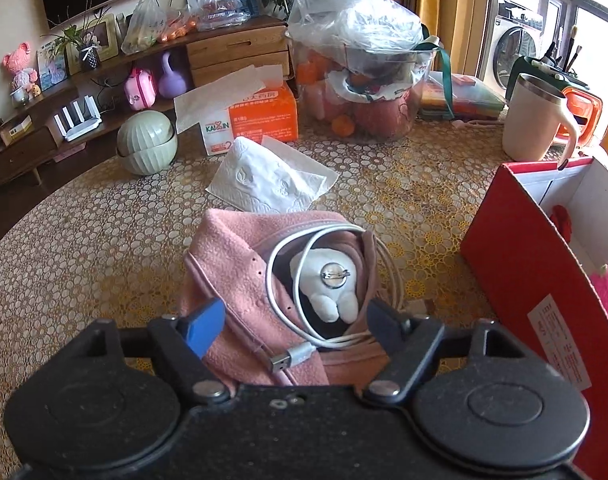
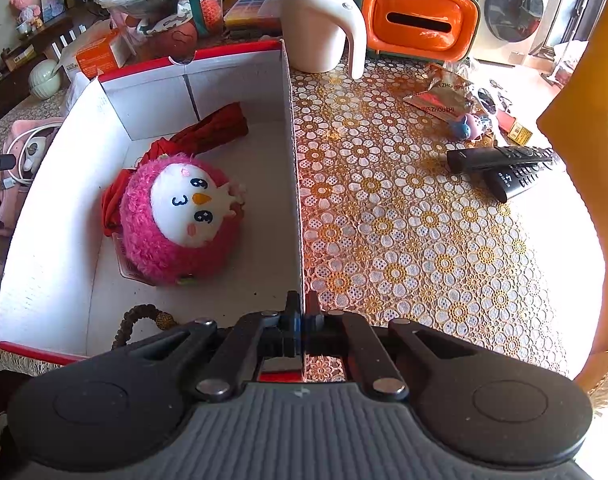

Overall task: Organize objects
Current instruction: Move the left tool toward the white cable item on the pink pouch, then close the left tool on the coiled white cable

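A pink fleece cap (image 1: 231, 256) lies on the lace tablecloth with a coiled white USB cable (image 1: 271, 280) and a small white plush (image 1: 328, 284) on top of it. My left gripper (image 1: 293, 326) hangs open over the cap's near end, one finger on each side of the cable and plush. To the right stands a red and white cardboard box (image 1: 516, 264). My right gripper (image 2: 301, 320) is shut on the box's right wall (image 2: 293, 160). In the box lie a pink owl plush (image 2: 179, 216), a red cloth (image 2: 215, 128) and a string of beads (image 2: 143, 318).
Beyond the cap are a loose tissue (image 1: 271, 180), an orange tissue pack (image 1: 259, 116), stacked green bowls (image 1: 145, 144) and a clear tub of fruit (image 1: 364, 92). A cream mug (image 2: 320, 24), an orange holder (image 2: 420, 24), a snack packet (image 2: 440, 96) and two remotes (image 2: 504, 164) lie right of the box.
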`<state>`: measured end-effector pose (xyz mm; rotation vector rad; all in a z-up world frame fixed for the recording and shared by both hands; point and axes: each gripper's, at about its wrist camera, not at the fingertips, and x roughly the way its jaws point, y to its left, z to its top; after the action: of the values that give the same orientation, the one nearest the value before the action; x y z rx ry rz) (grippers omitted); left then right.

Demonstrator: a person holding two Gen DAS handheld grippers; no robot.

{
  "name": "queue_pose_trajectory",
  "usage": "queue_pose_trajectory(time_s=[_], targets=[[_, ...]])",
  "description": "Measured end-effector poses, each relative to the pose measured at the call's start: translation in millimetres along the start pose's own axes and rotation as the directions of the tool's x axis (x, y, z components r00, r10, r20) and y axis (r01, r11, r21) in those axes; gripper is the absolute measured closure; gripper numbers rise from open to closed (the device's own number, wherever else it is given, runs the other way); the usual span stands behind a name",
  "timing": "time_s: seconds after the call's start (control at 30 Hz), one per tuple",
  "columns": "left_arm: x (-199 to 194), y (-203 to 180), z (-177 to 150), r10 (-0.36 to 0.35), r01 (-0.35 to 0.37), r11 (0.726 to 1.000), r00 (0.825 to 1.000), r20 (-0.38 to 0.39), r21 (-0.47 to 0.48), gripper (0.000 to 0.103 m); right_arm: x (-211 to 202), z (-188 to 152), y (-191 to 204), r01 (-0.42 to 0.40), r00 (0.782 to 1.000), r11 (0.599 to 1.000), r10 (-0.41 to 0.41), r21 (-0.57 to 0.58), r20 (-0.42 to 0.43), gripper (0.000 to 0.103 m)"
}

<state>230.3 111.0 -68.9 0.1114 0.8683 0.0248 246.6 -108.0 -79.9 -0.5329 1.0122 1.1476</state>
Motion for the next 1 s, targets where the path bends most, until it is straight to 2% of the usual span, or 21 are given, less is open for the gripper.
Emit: queue_pose_trajectory(time_s=[0.23, 0.4, 0.63, 0.7, 0.73, 0.9, 1.0], targets=[[15, -6, -2, 0.005, -0.004, 1.0, 1.0, -0.024, 0.027, 0.037, 0, 1, 0, -0.001, 1.0, 1.0, 0.001, -0.001, -0.002, 0.102], [21, -14, -3, 0.015, -0.013, 0.999, 0.999, -0.036, 0.05, 0.054, 0, 0, 0, -0.001, 1.0, 1.0, 0.001, -0.002, -0.002, 0.102], [22, -16, -3, 0.017, -0.015, 0.999, 0.999, -0.034, 0.046, 0.072, 3, -1, 0, -0.001, 1.0, 1.0, 0.001, -0.002, -0.003, 0.102], [22, -18, -2, 0.015, -0.013, 0.999, 0.999, -0.032, 0.05, 0.082, 3, -1, 0, -0.001, 1.0, 1.0, 0.001, -0.004, -0.003, 0.102], [21, -18, -2, 0.012, -0.01, 0.999, 0.999, -0.031, 0.052, 0.084, 2, 0, 0, -0.001, 1.0, 1.0, 0.001, -0.004, -0.003, 0.102], [9, -27, -1, 0.039, -0.04, 0.997, 0.999, 0.015, 0.069, 0.096, 2, 0, 0, -0.002, 1.0, 1.0, 0.002, -0.005, -0.003, 0.102], [-6, -31, 3, 0.028, -0.032, 0.997, 0.998, 0.047, 0.074, 0.1, 3, 0, 0, -0.001, 1.0, 1.0, 0.001, -0.006, -0.003, 0.102]])
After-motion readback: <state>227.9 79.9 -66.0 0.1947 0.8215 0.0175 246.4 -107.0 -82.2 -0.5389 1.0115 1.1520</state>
